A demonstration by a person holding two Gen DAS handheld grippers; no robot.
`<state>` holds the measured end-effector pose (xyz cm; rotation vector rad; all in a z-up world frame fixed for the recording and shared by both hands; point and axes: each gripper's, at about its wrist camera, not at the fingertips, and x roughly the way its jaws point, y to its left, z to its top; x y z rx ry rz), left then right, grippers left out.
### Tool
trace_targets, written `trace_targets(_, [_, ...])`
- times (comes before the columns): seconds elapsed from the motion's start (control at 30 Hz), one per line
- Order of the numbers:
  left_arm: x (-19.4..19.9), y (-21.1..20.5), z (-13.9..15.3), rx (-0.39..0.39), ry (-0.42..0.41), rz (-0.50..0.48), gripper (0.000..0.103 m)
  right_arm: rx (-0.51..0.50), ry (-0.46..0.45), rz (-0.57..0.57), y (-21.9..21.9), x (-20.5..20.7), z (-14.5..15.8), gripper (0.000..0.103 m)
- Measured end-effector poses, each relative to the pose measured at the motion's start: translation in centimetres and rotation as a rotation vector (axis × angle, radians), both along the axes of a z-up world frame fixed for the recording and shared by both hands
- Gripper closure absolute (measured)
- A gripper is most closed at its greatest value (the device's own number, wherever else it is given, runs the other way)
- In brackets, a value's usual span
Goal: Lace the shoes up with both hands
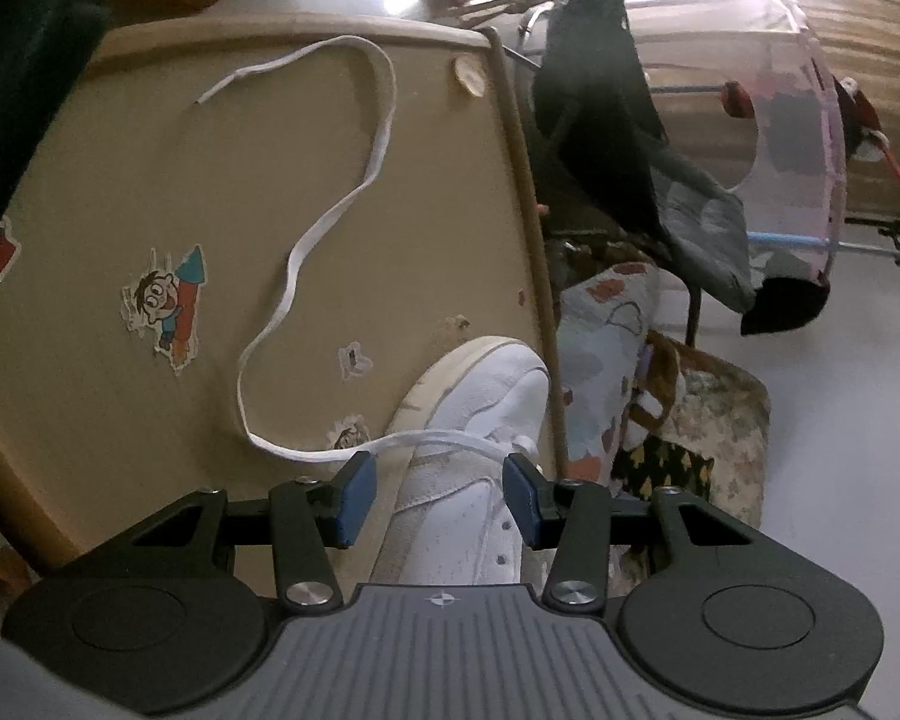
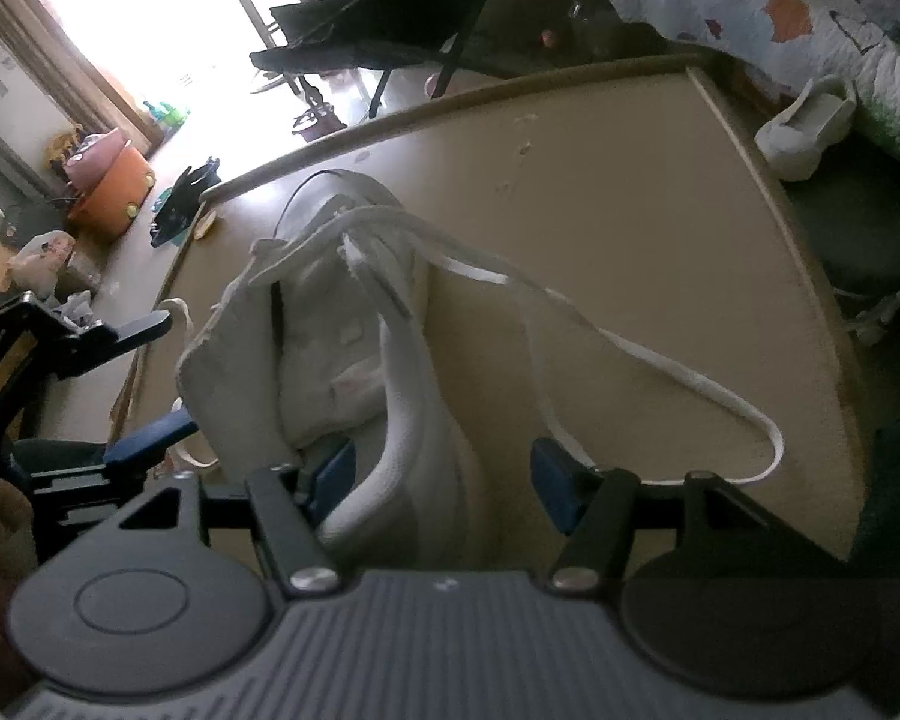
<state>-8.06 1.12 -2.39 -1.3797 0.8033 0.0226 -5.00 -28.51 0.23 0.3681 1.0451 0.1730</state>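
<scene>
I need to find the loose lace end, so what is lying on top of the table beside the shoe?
On the table a white lace snakes away from the white shoe, passing cartoon stickers.

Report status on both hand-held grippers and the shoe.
Left hand-held gripper straddles white shoe, grip unclear. Right hand-held gripper open over its heel. Lace loose across table. Nothing blocking.

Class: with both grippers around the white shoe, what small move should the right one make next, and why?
Probably shift the right gripper sideways to the flat white shoelace on the beige tabletop and close on it. Its jaws stand apart around the white leather sneaker's collar, gripping nothing, while the lace lies slack, unthreaded through the upper eyelets.
</scene>
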Motion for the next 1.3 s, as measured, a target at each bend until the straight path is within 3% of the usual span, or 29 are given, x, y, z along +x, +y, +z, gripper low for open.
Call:
trace_targets(0.6, [0.4,0.0,-1.4,-0.005,0.061,0.033,0.055,0.051,0.014,0.007,-0.4,0.2,-0.3,0.038])
trace_targets(0.77, [0.5,-0.6,-1.0,-0.028,0.012,0.056,0.055,0.048,0.007,0.003,-0.4,0.1,-0.4,0.038])
trace_targets(1.1, [1.9,-2.5,-0.2,0.004,-0.054,0.021,0.059,0.035,-0.005,0.007,-0.3,0.0,-0.3,0.038])
trace_targets(1.13, [1.9,-2.6,-0.2,0.012,-0.057,0.020,0.061,0.035,-0.006,0.006,-0.3,0.0,-0.3,0.038])
trace_targets(1.2, [2.3,-2.8,0.0,0.035,-0.064,0.003,0.082,0.035,-0.006,0.006,-0.3,0.0,-0.4,0.038])
trace_targets(1.3, [2.7,-2.8,0.0,0.043,-0.063,0.000,0.085,0.034,-0.007,0.006,-0.3,0.0,-0.4,0.038])
